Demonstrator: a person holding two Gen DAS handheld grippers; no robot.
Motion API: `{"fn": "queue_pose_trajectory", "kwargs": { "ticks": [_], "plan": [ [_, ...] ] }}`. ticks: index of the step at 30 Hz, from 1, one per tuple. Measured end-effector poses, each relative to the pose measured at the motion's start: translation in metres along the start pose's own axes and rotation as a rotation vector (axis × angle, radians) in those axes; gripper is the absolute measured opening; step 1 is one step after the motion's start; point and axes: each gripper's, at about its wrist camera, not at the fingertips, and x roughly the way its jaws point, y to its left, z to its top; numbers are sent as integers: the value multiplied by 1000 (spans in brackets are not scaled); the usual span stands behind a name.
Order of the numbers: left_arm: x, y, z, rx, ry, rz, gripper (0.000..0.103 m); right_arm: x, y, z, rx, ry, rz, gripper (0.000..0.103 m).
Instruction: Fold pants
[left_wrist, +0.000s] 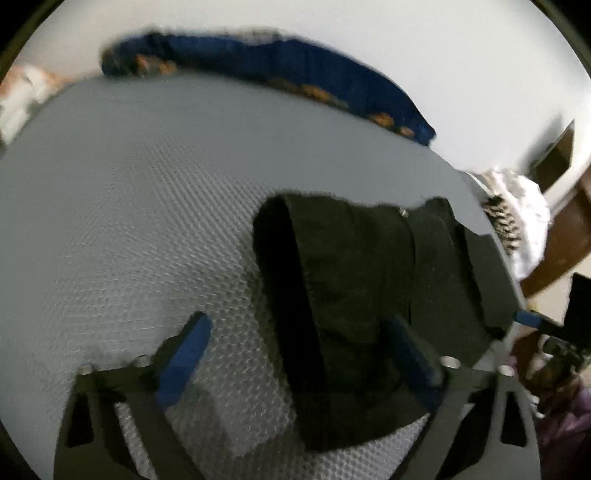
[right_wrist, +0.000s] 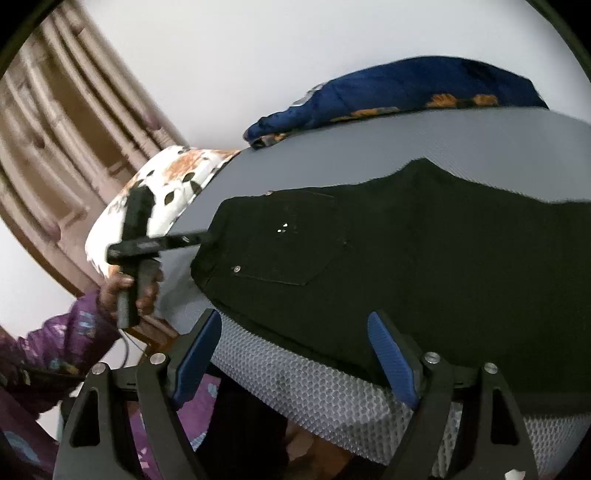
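Note:
Black pants (right_wrist: 388, 251) lie flat on a grey mesh-textured surface (right_wrist: 332, 387), back pocket with rivets facing up. My right gripper (right_wrist: 295, 354) is open at the near edge of the pants, its blue pads (right_wrist: 391, 362) apart over the fabric's edge. In the left wrist view the pants' leg end (left_wrist: 354, 288) lies on the surface (left_wrist: 129, 221). My left gripper (left_wrist: 295, 354) is open, with the cloth lying between its blue pads (left_wrist: 184, 358). The left gripper also shows in the right wrist view (right_wrist: 192, 238), its tip at the waist end, held by a hand.
A blue patterned cloth (left_wrist: 277, 66) lies along the far edge of the surface. A white and orange patterned cloth (right_wrist: 162, 192) sits at the left corner in the right wrist view. A brown wooden door (right_wrist: 66, 129) stands behind. The person's purple sleeve (right_wrist: 55, 350) is near.

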Motion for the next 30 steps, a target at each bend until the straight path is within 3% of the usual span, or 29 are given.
{"fn": "queue_pose_trajectory", "kwargs": {
  "ticks": [3, 8, 11, 12, 13, 15, 19, 23, 30],
  "plan": [
    [7, 9, 10, -6, 24, -141, 87, -2, -4, -1, 45, -2, -11, 80],
    [23, 8, 28, -3, 158, -197, 86, 0, -19, -2, 134, -2, 7, 80],
    [32, -11, 34, 60, 207, -168, 80, 5, -24, -2, 187, -2, 23, 81],
    [35, -20, 34, 80, 204, -146, 68, 7, -26, -3, 206, 0, 27, 81],
    [38, -21, 33, 67, 215, -134, 42, 8, -26, -4, 218, 0, 28, 81],
    [35, -23, 28, 46, 177, -117, 40, 9, -28, -5, 237, 1, 28, 82],
    [16, -28, 16, -11, 68, -117, 26, 3, -27, -3, 237, -15, 21, 82],
    [-5, -46, 8, -66, -33, -125, 23, -2, -27, -2, 228, -34, 25, 82],
    [-24, -88, 14, -125, -100, -150, 20, -13, -33, -6, 233, -58, 26, 83]
  ]
}}
